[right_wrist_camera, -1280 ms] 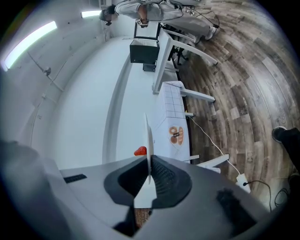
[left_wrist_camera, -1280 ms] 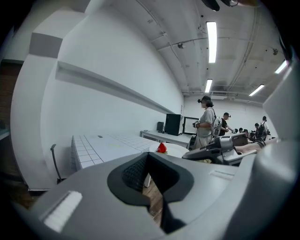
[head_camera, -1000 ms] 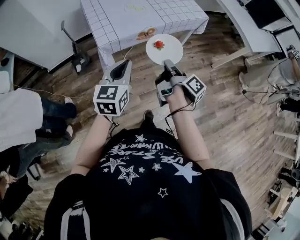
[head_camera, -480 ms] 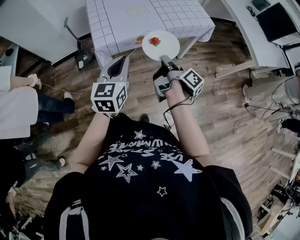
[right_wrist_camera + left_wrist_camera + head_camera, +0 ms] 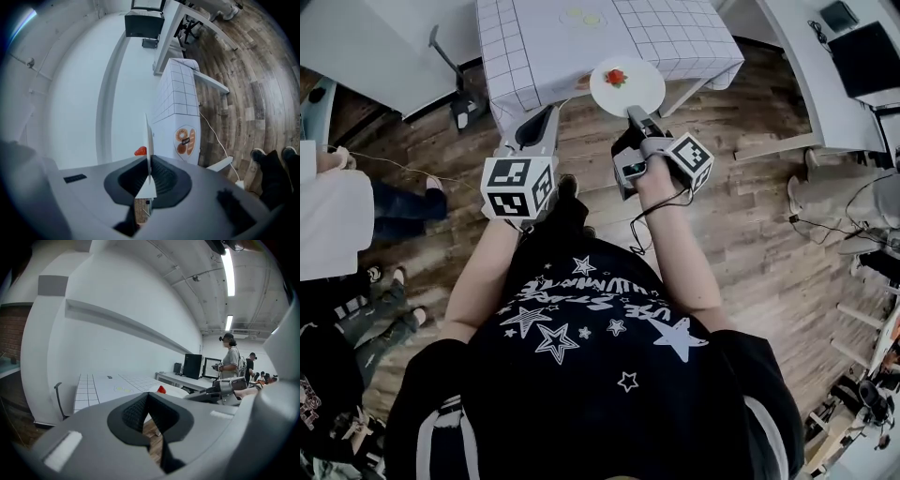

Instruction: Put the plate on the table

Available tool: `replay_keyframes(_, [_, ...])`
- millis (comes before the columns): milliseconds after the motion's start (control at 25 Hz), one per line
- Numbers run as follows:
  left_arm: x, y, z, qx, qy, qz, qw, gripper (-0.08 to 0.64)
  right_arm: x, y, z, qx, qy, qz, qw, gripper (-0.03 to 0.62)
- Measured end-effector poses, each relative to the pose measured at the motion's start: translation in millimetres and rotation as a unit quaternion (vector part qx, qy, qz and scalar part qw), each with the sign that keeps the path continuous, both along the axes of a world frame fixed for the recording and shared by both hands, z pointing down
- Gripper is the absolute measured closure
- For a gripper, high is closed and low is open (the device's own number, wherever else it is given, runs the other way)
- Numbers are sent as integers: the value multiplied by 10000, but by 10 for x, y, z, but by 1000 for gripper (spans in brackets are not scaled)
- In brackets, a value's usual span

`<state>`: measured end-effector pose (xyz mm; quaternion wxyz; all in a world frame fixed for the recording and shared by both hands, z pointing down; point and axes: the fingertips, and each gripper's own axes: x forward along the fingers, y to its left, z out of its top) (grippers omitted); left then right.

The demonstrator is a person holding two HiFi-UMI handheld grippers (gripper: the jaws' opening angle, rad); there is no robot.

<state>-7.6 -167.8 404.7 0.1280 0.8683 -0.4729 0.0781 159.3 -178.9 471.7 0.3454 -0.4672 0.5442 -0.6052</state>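
Note:
A white round plate [image 5: 627, 86] with a small red piece [image 5: 616, 77] on it hangs level at the near edge of the table [image 5: 675, 37], which has a white grid cloth. My right gripper [image 5: 635, 114] is shut on the plate's near rim. In the right gripper view the plate [image 5: 148, 136] shows edge-on between the pads, the red piece [image 5: 140, 151] beside it. My left gripper [image 5: 547, 117] is held to the plate's left, shut and holding nothing; its view shows the plate [image 5: 177, 391] and the table [image 5: 103, 387] ahead.
A person in a white top and jeans [image 5: 356, 211] stands at the left. A stand with a black base [image 5: 461, 105] is left of the table. White desks [image 5: 811, 75] with a monitor [image 5: 867, 52] are on the right. Wooden floor lies all around.
Both grippers and the plate have come closer to the table; the plate now overlaps its near edge. The grip on the plate is unchanged.

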Motion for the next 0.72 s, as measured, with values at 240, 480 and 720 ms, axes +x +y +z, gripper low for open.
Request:
replay_keyframes(240, [114, -497, 25, 28, 32, 135, 9999, 551, -3, -358, 39, -32, 47, 35, 10000, 568])
replay_keyframes(480, [204, -853, 125, -37, -8, 140, 9999, 551, 140, -643, 122, -121, 83, 53, 9999, 568])
replay_keyframes(720, [115, -1312, 276, -59, -94, 81, 9999, 551, 17, -1077, 304, -142, 211, -146, 9996, 568])
